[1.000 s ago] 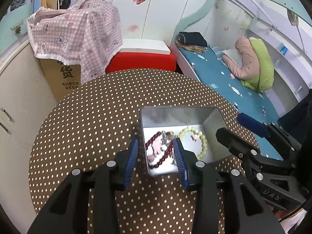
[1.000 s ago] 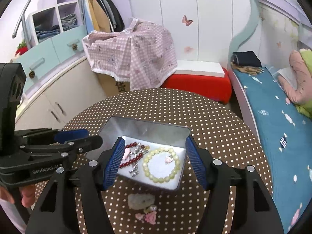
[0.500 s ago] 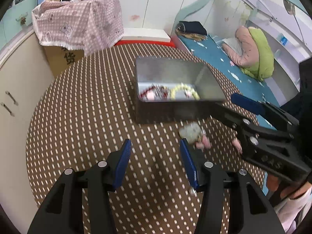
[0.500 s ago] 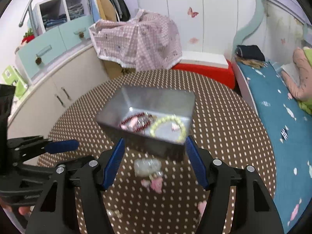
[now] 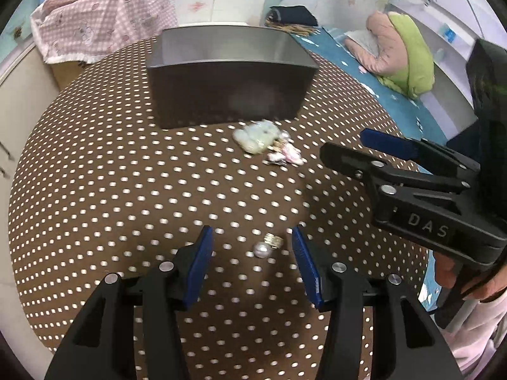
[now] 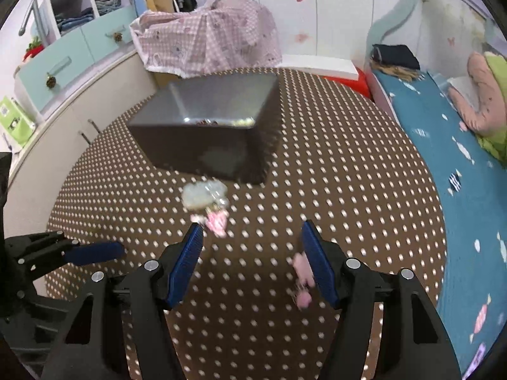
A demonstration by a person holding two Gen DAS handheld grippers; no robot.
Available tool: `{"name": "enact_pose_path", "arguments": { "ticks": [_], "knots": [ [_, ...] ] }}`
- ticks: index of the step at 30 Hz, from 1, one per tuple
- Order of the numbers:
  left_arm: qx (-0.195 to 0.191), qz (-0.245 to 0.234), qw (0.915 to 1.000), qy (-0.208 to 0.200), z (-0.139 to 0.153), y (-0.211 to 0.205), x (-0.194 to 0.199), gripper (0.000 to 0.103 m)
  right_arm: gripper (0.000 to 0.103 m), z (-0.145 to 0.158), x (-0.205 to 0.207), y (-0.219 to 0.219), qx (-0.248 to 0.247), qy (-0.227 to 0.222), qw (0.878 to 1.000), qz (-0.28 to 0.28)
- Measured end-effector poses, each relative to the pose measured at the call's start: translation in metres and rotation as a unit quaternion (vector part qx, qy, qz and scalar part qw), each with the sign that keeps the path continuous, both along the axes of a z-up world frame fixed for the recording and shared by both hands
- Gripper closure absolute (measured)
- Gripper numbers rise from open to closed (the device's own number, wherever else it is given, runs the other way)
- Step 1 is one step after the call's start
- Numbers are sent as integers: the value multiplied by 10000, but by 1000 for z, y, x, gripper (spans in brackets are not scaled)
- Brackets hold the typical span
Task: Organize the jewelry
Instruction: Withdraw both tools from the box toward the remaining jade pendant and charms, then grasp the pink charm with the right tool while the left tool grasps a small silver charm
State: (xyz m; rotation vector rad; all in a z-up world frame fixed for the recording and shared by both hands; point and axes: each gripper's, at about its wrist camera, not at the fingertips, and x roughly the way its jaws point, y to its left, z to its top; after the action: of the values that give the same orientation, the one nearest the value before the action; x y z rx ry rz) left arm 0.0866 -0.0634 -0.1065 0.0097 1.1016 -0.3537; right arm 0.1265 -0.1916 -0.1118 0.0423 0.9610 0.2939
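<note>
A grey metal tin (image 5: 228, 72) (image 6: 209, 129) stands on the round brown polka-dot table (image 5: 95, 190); beads show just over its rim in the right wrist view. A pale green and pink jewelry cluster (image 5: 264, 144) (image 6: 207, 202) lies in front of it. A pearl piece with a gold clasp (image 5: 266, 247) lies between the fingers of my open left gripper (image 5: 250, 262). My right gripper (image 6: 253, 266) is open; a small pink piece (image 6: 302, 278) lies by its right finger. Each gripper shows in the other's view: the right one (image 5: 374, 148), the left one (image 6: 92, 251).
A box under a pink checked cloth (image 6: 206, 38) and a red stool (image 6: 361, 79) stand behind the table. A bed with blue sheet (image 6: 450, 145) runs along the right. White cabinets (image 6: 79, 95) are on the left.
Both grippers have pulled back from above the tin and dropped low over the table's near side. The pearl piece now sits between the left fingers; the pink piece is beside the right finger.
</note>
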Motion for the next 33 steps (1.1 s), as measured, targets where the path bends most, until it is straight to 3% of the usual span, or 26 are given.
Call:
{"name": "enact_pose_path", "arguments": {
  "ticks": [1, 5, 14, 23, 27, 31, 33],
  "knots": [
    [15, -55, 10000, 13, -3, -5, -2, 57, 40, -2, -1, -3, -12, 5, 10000, -11],
    [126, -24, 9998, -143, -5, -11, -5, 94, 40, -4, -8, -14, -21, 5, 10000, -73],
    [-537, 143, 9983, 189, 2, 17, 5, 94, 40, 2, -14, -31, 49, -82, 9997, -223],
    [-765, 432, 9961, -120, 30, 57, 22, 94, 40, -14, -18, -42, -117, 91, 9992, -370],
    [-827, 469, 9952, -239, 38, 65, 22, 94, 42, -23, -14, -39, -45, -40, 9993, -376],
    [-832, 512, 9949, -231, 39, 60, 27, 94, 84, -24, -12, -34, -174, -75, 9994, -277],
    [-860, 508, 9948, -206, 38, 58, 30, 94, 86, -24, -11, -36, -92, -46, 9996, -276]
  ]
}}
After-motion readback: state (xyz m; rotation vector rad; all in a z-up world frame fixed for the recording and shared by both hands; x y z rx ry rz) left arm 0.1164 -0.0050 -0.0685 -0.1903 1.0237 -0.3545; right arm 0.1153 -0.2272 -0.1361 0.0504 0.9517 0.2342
